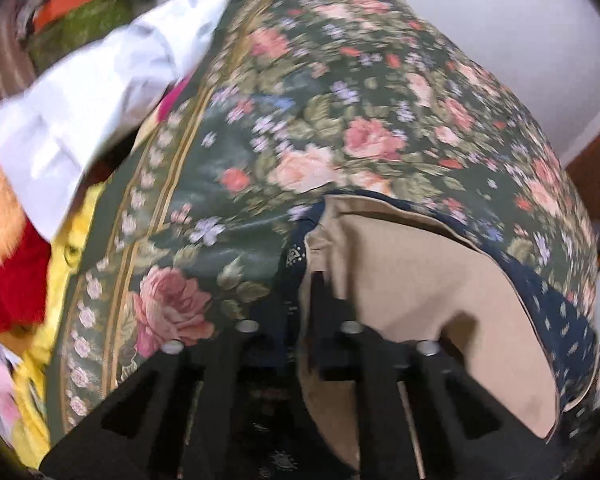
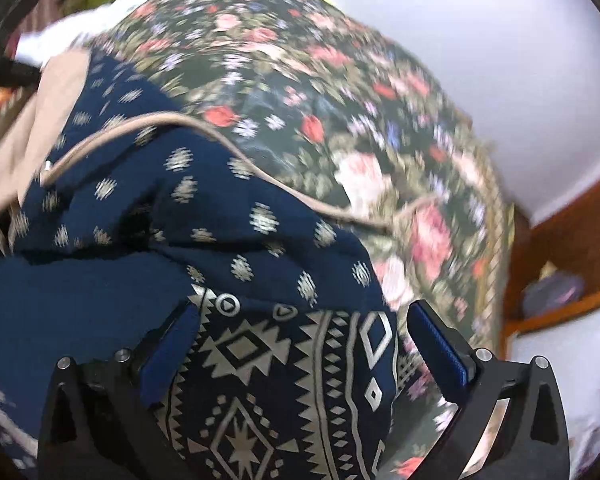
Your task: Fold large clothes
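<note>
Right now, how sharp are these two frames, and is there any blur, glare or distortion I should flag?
Left wrist view: motion smear on the floral cloth and white garment; fisheye bends the edges; black corners; the left gripper is dark and low in detail. Right wrist view: stronger smear on the floral cloth, the navy patterned garment near the right gripper is sharper; pale wall bright, no harsh glare.

The patterned garment (image 2: pixel 204 216) lay on the floral bedcover (image 1: pixel 300 92), at its near edge. A shirt (image 1: pixel 100 96) rested on the cover's far left edge, with heaped clothes (image 1: pixel 80 12) behind it. A wall (image 2: pixel 480 52) stood beyond.
</note>
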Demonstrator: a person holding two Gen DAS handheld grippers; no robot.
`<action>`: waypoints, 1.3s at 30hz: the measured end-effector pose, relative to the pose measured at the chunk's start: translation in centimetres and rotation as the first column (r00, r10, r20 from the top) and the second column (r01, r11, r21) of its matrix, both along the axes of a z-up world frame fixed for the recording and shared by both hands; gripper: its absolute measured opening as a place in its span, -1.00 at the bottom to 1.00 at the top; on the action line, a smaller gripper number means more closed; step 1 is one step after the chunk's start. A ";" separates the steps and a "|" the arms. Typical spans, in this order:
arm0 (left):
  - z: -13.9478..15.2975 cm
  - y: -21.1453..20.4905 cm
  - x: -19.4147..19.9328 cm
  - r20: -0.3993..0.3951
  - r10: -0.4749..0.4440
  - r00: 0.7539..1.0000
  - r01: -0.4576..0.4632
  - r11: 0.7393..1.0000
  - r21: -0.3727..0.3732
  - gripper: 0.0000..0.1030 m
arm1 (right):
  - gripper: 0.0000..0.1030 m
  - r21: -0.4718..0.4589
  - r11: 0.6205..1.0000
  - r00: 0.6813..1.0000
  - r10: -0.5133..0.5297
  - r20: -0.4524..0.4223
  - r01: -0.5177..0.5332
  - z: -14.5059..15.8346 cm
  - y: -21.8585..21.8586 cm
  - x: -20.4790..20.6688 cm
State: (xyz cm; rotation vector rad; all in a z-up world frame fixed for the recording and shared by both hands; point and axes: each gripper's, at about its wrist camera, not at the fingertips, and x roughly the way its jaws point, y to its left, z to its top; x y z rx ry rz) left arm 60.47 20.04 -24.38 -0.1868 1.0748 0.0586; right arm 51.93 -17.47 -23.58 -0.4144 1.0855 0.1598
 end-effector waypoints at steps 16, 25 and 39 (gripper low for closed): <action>14.9 -14.0 -10.8 0.265 -0.391 0.881 0.424 0.902 -0.079 -0.88 | 0.98 0.266 0.964 0.999 -0.021 0.024 0.014 9.9 -2.1 -4.7; 12.0 -18.7 -21.5 0.164 -0.559 0.813 0.579 0.807 -0.118 -0.88 | 0.98 0.337 0.941 1.000 0.007 0.016 -0.012 13.0 -2.7 -10.8; 3.0 -16.9 -32.5 -0.020 -0.553 0.833 0.545 0.826 -0.141 -0.83 | 0.98 0.360 0.932 0.993 0.070 -0.096 -0.031 9.7 1.2 -13.7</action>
